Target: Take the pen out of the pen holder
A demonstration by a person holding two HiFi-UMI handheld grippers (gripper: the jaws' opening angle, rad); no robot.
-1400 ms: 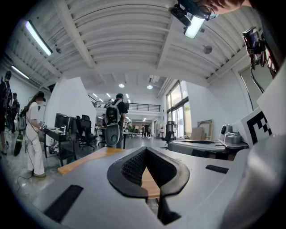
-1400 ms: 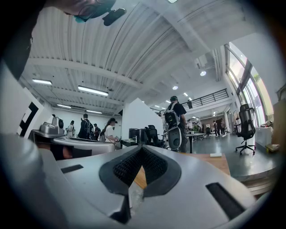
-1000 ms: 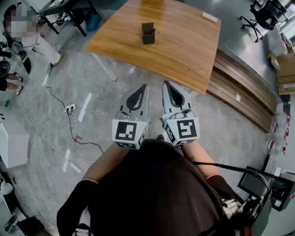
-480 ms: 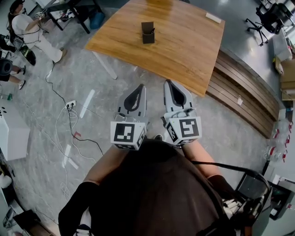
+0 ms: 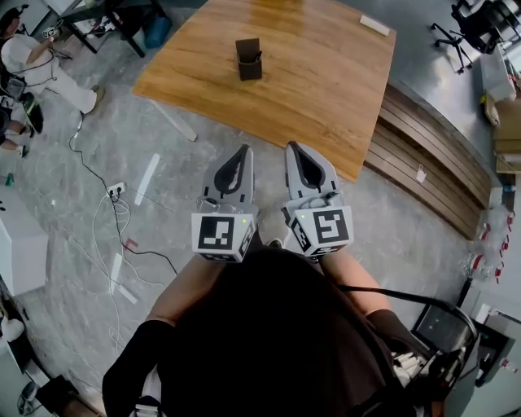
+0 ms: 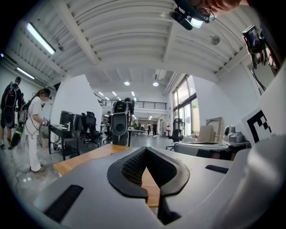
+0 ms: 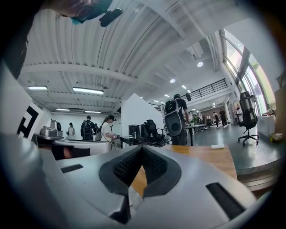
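Note:
A dark square pen holder (image 5: 248, 59) stands on the wooden table (image 5: 309, 81), toward its far left part, with a pen (image 5: 256, 57) sticking out of its top. Both grippers are held close to the person's body, over the grey floor and short of the table's near edge. My left gripper (image 5: 243, 150) is shut with nothing in it; in the left gripper view (image 6: 145, 149) its jaws meet. My right gripper (image 5: 291, 147) is shut and empty too, as the right gripper view (image 7: 142, 147) shows. The holder lies well ahead of both tips.
Cables (image 5: 114, 232) and a power strip (image 5: 115, 190) lie on the floor at left. A stepped wooden platform (image 5: 431, 155) runs along the right. A small white object (image 5: 374, 26) sits at the table's far corner. A person (image 5: 41, 61) is at far left, an office chair (image 5: 460, 24) at top right.
The table and pen holder have shifted a little left in the head view. Both grippers stay side by side, shut, at about the same place before the body.

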